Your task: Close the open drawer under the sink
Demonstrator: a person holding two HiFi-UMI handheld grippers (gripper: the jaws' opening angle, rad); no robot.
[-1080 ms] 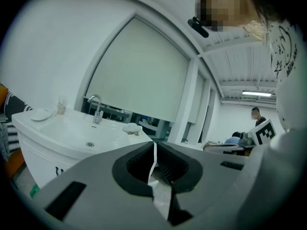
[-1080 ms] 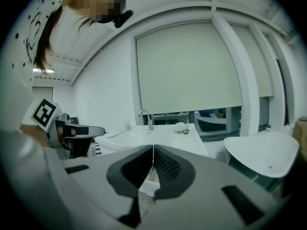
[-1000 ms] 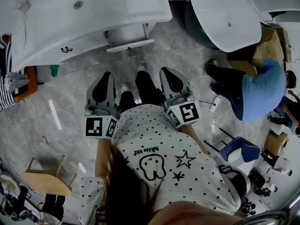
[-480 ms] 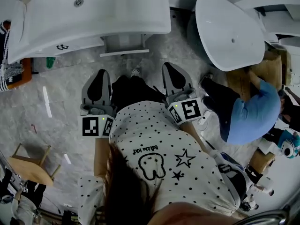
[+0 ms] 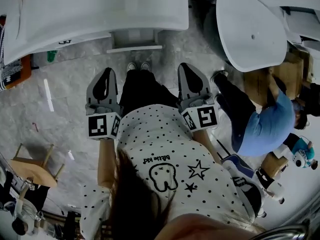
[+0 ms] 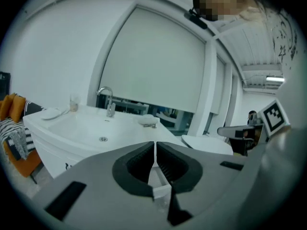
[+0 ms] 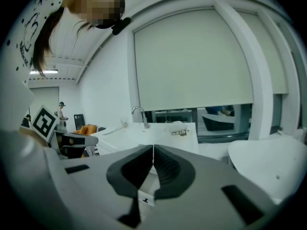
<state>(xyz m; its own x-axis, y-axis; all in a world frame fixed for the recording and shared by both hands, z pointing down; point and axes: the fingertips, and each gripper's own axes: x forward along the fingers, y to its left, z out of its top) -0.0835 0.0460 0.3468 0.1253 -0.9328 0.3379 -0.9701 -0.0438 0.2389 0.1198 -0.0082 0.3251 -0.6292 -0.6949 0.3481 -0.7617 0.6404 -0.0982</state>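
Two claws lie side by side in the head view, the first speaker notes: the left claw left of centre and the right claw right of centre, both aimed up the frame at the sink. Where is the drawer?

The second answers that the drawer sits at top centre, under the sink's front edge, pulled out. Its front is a pale bar whose long axis runs left to right across the frame. The box juts down the frame toward the person's shoes, which stand just below it. Both claws are clear of it.

The first asks how the claws stand.

The gripper views tell that, the second replies. The left claw's jaws are closing, a thin slit between the tips, nothing gripped. The right claw's tips meet, empty. Only those views show the tap side-on, a cup and the blind behind the sink. Only the head view shows the grey veined floor, a wooden stool at lower left and a person in blue at right.
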